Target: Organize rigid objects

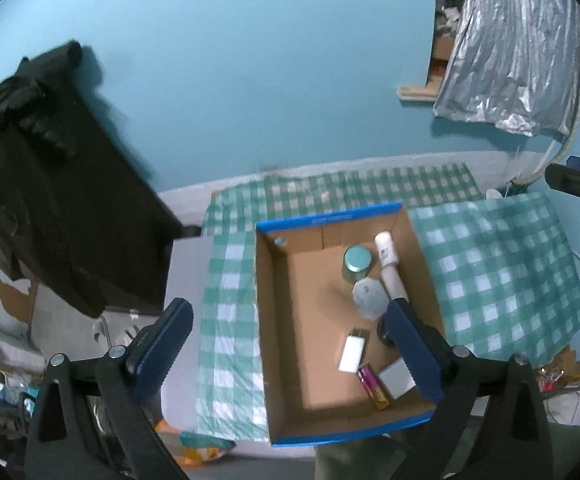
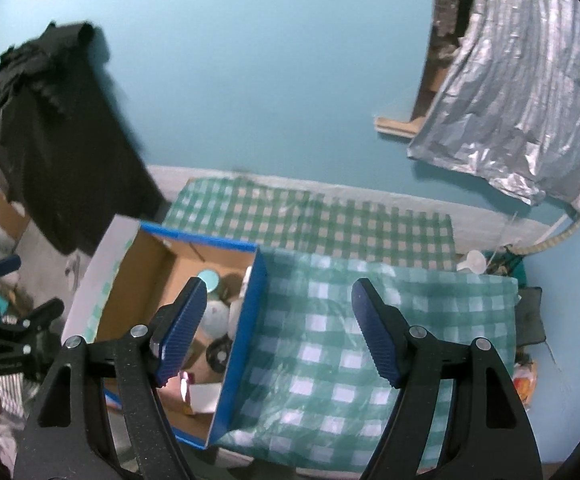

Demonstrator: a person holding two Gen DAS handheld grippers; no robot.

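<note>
While both tools are hovering with nothing between their fingers, the open cardboard box with blue outer walls [image 1: 281, 320] is lying on the green-and-white checked cloth [image 1: 490, 272] that is covering the worktop. The left tool [image 1: 290, 344] is hanging above the box with its ribbed blue pads spread wide, released. The right tool [image 2: 277, 332] is likewise gaping, its left pad over the box's inside and its right pad over the cloth beside the box.

Inside the box, toward its right wall, a teal-lidded round jar [image 1: 357, 264] is standing near the far wall, with a white cylindrical tube [image 1: 388, 268] lying just beside it along the right wall. A pale grey round lid [image 1: 370, 298] is sitting just nearer than the jar. A white rectangular charger block [image 1: 353, 352] is lying nearer the box's middle, and a purple-and-gold lighter [image 1: 374, 387] and a small white square box [image 1: 397, 378] are resting by the near right corner. A dark round object [image 2: 218, 354] beside the right wall is partly hidden.
</note>
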